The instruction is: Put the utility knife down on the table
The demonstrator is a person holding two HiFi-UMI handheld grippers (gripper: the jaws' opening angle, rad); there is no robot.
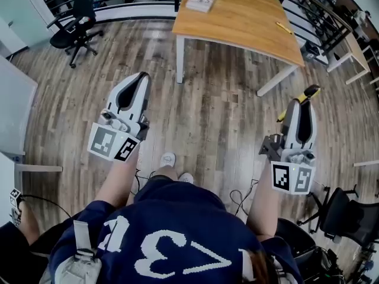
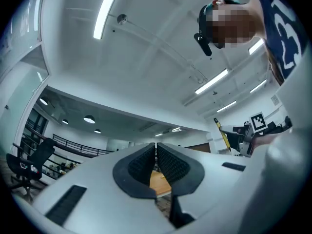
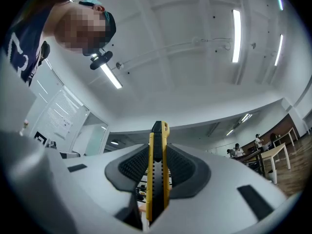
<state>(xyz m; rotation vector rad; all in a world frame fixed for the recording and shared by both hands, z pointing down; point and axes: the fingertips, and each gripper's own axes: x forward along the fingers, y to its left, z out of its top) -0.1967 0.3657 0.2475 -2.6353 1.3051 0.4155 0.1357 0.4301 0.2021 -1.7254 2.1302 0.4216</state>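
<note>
A: Where's the knife (image 3: pixel 157 179)?

B: Pinched between the fingers (image 3: pixel 183 168) of your right gripper (image 1: pixel 298 106), well short of the bench (image 1: pixel 249 22). Your left gripper (image 1: pixel 140 80) is empty, fingers (image 2: pixel 139 165) pressed together. Nothing is done yet: approach and set-down remain.

Your utility knife (image 3: pixel 157 179) looks like yellow and black plastic with a ribbed slider. Your right gripper (image 1: pixel 299 107) has a smooth matt white plastic shell and dark, rough-textured pads (image 3: pixel 130 167). Table (image 1: pixel 237 22): smooth light wood. Floor (image 1: pixel 213 117): grainy wood planks, slight sheen.
</note>
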